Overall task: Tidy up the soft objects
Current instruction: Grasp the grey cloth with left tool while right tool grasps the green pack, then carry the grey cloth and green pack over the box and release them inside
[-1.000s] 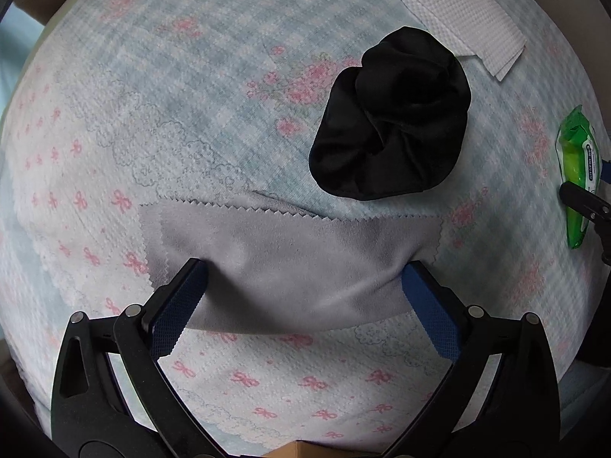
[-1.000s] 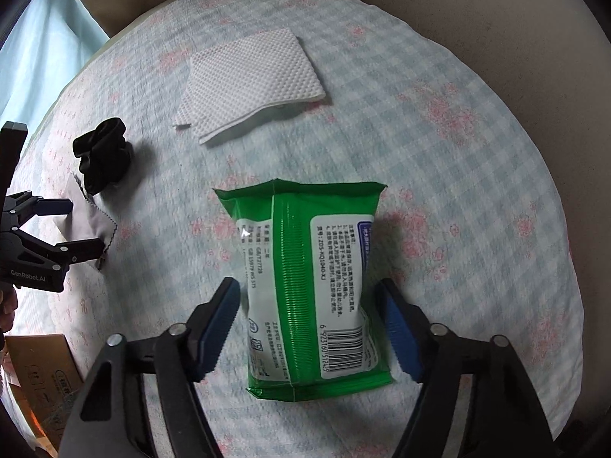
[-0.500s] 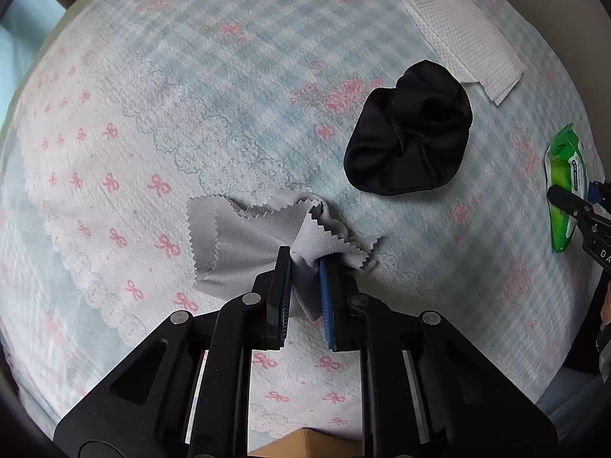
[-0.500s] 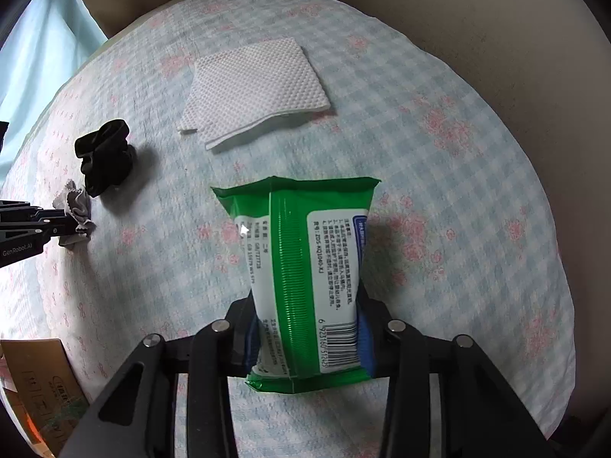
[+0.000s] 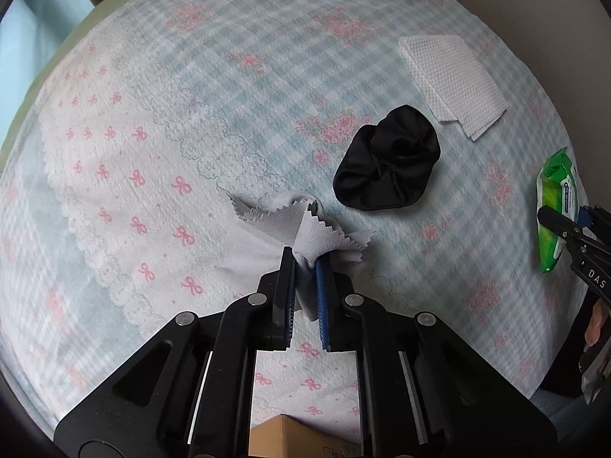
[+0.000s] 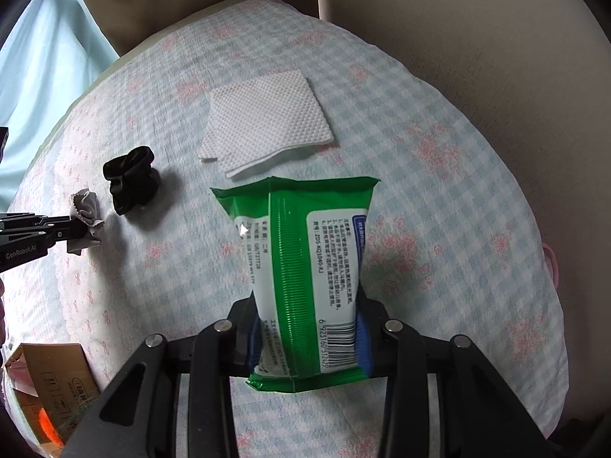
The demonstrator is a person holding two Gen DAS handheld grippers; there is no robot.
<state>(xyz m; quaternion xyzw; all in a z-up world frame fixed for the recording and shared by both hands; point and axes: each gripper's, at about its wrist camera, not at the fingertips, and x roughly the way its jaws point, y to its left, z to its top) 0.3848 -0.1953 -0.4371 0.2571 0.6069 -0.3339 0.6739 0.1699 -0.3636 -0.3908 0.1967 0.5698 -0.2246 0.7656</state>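
Observation:
My left gripper (image 5: 306,263) is shut on a small grey cloth (image 5: 305,229) with zigzag edges, bunched between the pads and lifted off the checked tablecloth (image 5: 229,76). The same grey cloth (image 6: 86,206) and left gripper (image 6: 82,227) show at the left of the right wrist view. My right gripper (image 6: 307,328) is shut on a green pack of wet wipes (image 6: 305,252), its pads pressing both long sides, the pack raised above the table. A black scrunchie (image 5: 387,162) lies on the cloth just right of the grey cloth. The wipes pack (image 5: 553,206) appears at the far right of the left wrist view.
A folded white paper towel (image 6: 263,122) lies on the tablecloth behind the scrunchie (image 6: 130,179). A cardboard box (image 6: 49,385) stands off the table's near left edge. A beige sofa back (image 6: 477,38) rises behind the table. A hand (image 5: 595,324) shows at the right edge.
The left gripper closed on the grey cloth, bunched it and lifted it. The right gripper closed on the wipes pack and raised it off the table.

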